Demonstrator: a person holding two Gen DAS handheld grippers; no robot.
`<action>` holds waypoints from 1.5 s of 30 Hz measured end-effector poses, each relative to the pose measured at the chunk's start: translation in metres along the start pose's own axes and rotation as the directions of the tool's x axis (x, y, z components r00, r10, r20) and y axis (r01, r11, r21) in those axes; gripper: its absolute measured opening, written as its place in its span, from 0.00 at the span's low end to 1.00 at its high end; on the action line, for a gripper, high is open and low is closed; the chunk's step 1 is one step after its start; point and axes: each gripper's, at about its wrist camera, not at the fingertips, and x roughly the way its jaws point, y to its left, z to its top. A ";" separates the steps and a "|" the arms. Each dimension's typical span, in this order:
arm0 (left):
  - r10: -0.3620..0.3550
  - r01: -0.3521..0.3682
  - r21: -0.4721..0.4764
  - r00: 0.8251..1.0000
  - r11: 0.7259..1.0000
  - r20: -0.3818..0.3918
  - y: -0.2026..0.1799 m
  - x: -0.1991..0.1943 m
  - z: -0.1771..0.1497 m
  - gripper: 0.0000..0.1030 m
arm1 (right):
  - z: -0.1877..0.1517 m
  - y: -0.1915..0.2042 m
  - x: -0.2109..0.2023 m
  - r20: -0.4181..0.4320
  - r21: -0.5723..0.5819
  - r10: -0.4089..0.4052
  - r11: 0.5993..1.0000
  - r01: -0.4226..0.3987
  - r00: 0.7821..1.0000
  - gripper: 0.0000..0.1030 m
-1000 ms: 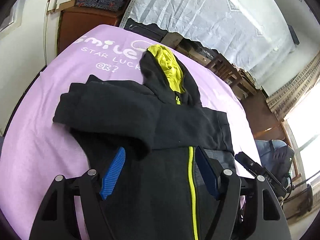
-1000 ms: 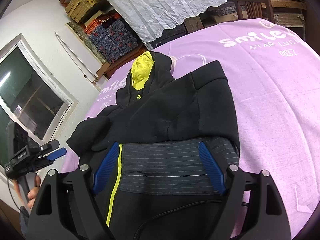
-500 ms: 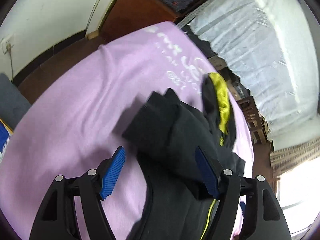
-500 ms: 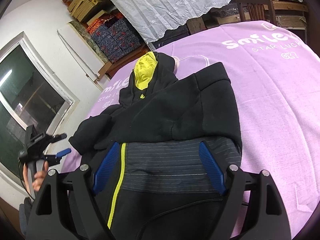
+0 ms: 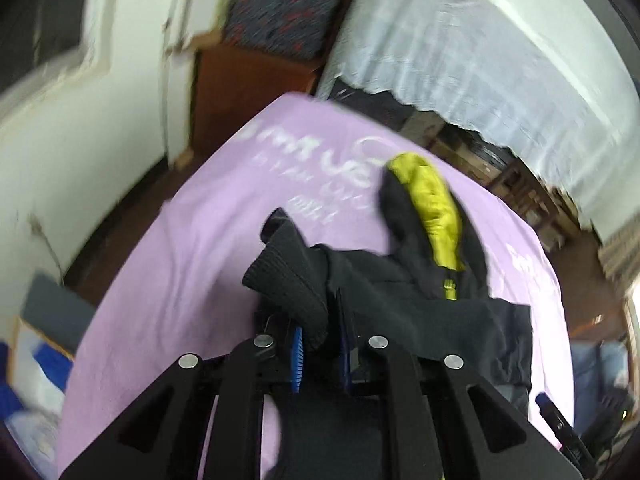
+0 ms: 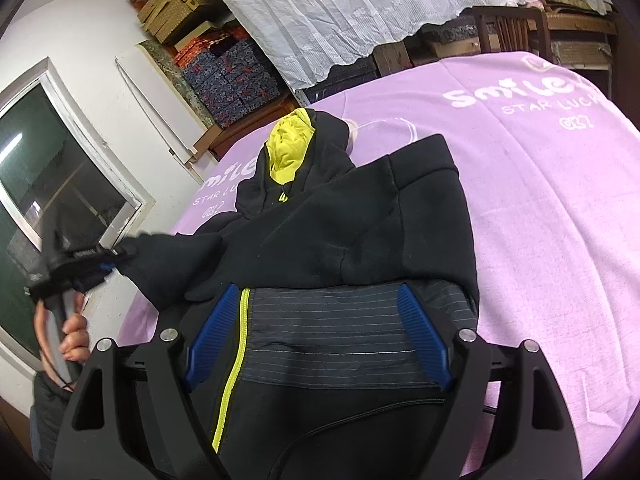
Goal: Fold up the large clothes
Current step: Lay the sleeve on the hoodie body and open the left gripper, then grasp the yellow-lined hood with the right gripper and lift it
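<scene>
The black hoodie (image 6: 352,240) lies face up across the purple blanket (image 6: 560,200), hood (image 6: 292,148) away from me with its yellow lining showing, the yellow zipper (image 6: 236,340) running down toward my right wrist camera. One sleeve is already laid across the chest, so I read the fold as underway, with the other sleeve the step in hand. That other sleeve (image 6: 168,256) is what my left hand-held gripper (image 5: 320,344) has: its jaws are closing on the ribbed cuff (image 5: 288,292), and in the left wrist view the knit is bunched between the blue pads (image 5: 297,360), the cuff's end sticking up past them. From the right wrist view the sleeve stretches off the garment's side toward the window (image 6: 48,168), lifted clear of the blanket, a hand (image 6: 72,336) wrapped round the handle below. I take it the cuff is gripped at the very end so the whole sleeve can be carried across in one sweep. My right hand-held gripper (image 6: 320,336) holds nothing — its jaws stand wide apart above the striped grey inner panel (image 6: 340,332) near the hem, hovering, probably to pin the body while the sleeve comes over. Thick fleece should drape heavily — it may drag the body askew. The left view is blurred, so how deep the grip sits I cannot tell.
</scene>
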 end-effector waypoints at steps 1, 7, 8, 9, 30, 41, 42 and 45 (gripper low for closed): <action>-0.010 0.010 0.036 1.000 0.999 0.007 -0.016 -0.004 0.000 0.14 | 0.000 0.000 0.000 0.000 0.002 0.001 1.000 -0.001 1.000 0.77; -0.147 0.149 0.301 0.989 0.942 -0.030 -0.153 0.000 -0.016 0.14 | 0.006 -0.014 -0.009 0.034 0.056 -0.009 0.998 0.007 0.999 0.77; -0.155 0.168 0.350 0.986 0.921 -0.064 -0.179 0.009 -0.026 0.21 | 0.008 -0.020 -0.011 0.041 0.077 -0.011 0.997 0.008 0.999 0.77; -0.151 0.172 0.379 0.985 0.909 -0.084 -0.194 0.015 -0.033 0.31 | 0.010 -0.027 -0.013 0.050 0.103 -0.009 0.995 0.004 0.999 0.77; 0.170 -0.167 0.142 0.985 0.976 -0.012 0.040 0.020 -0.056 0.72 | -0.005 -0.038 0.032 -0.133 0.234 0.173 0.962 -0.139 0.976 0.61; 0.319 -0.303 0.361 0.948 0.882 0.015 0.016 0.067 -0.059 0.73 | -0.002 0.003 0.066 -0.199 0.038 0.049 0.998 -0.042 0.979 0.54; 0.336 -0.320 0.361 0.942 0.876 0.021 0.014 0.073 -0.056 0.72 | -0.003 0.008 0.068 -0.199 -0.006 0.013 1.000 -0.015 0.980 0.45; 0.274 -0.247 0.349 0.961 0.904 -0.030 0.017 0.077 -0.054 0.32 | -0.003 0.014 0.069 -0.219 -0.031 0.046 0.998 -0.054 0.975 0.20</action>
